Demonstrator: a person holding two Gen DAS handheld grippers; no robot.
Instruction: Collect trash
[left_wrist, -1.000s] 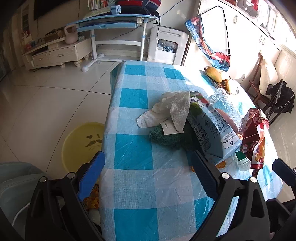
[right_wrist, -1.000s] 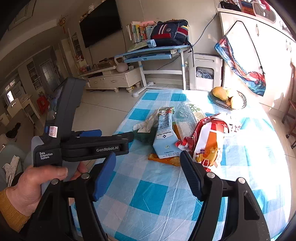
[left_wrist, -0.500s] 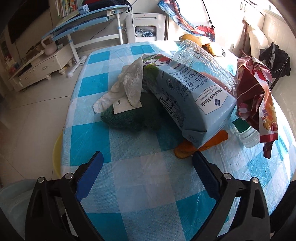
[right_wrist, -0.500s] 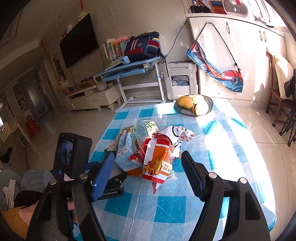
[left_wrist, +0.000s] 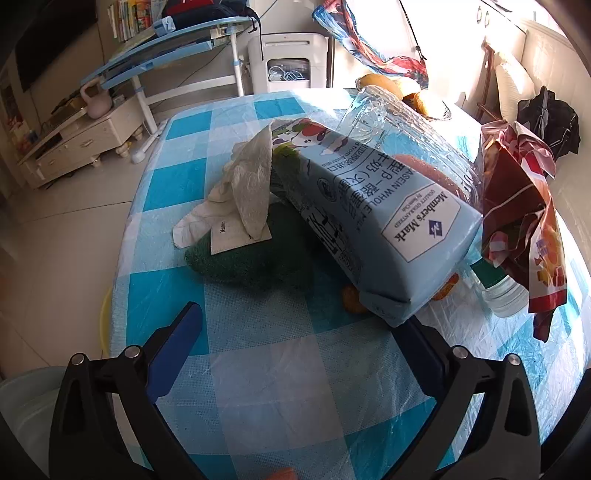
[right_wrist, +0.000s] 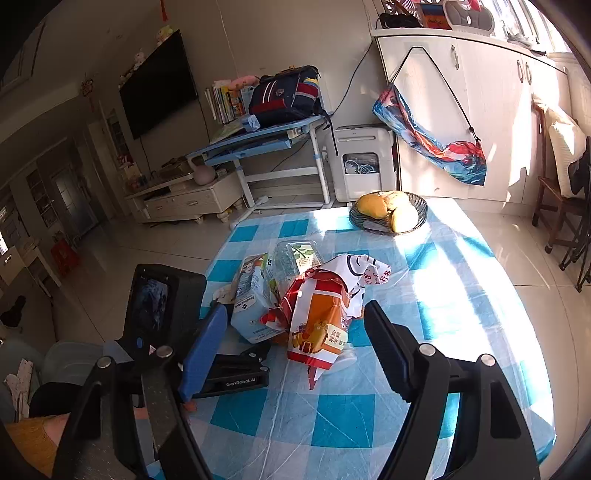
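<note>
The trash sits in a heap near the middle of the table (left_wrist: 258, 354), which wears a blue-and-white checked cloth under a clear plastic sheet. A pale blue milk carton (left_wrist: 380, 229) lies tilted on its side, its lower corner just ahead of the left tool (left_wrist: 291, 343). That tool's two blue-padded arms stand spread wide with only bare cloth between them, gripping nothing. Under the carton's far end lies a dark green cloth (left_wrist: 255, 258), and on it a crumpled white tissue (left_wrist: 243, 188). A clear plastic container (left_wrist: 402, 136) leans against the carton's upper side. To the right hangs a crinkled red and orange snack bag (left_wrist: 524, 221), with a small bottle (left_wrist: 498, 291) lying beneath it. An orange scrap (left_wrist: 351, 299) pokes out from under the carton.

The right tool (right_wrist: 295, 336) hovers over the near edge of the table, aimed at the snack bag; its arms are apart and clasp nothing. At the far end of the table a dark bowl of yellow fruit (right_wrist: 388, 214) stands well apart from the heap
</note>
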